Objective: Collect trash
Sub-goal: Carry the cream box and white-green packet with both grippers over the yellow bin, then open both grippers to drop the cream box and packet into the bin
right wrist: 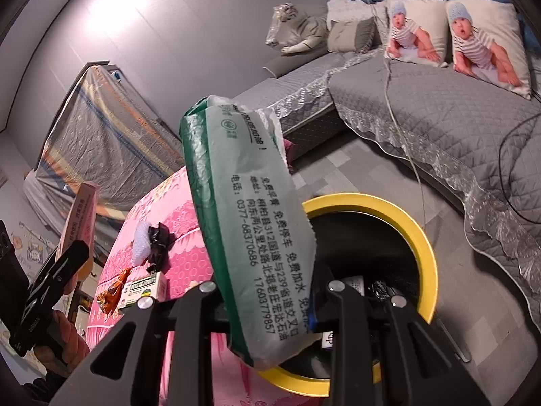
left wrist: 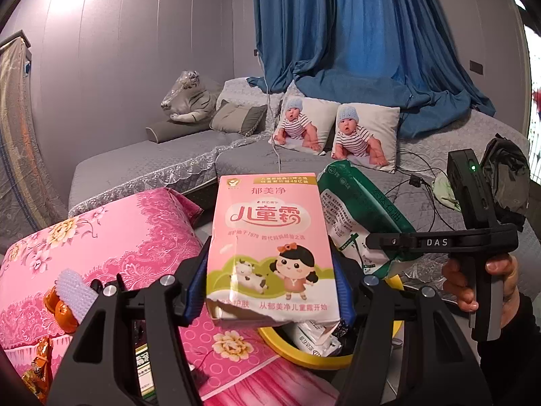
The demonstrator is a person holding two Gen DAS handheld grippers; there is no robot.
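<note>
Carton (left wrist: 270,250) upright; packet (right wrist: 250,237) upright, leaning left.

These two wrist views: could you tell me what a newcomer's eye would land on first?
Most striking is the pink carton clamped in the left claw, filling the middle of the left wrist view. Next is the green and grey packet gripped in the right claw, above the yellow-rimmed bin beside the pink floral table. Behind, two baby-print cushions rest on the grey sofa.
</note>
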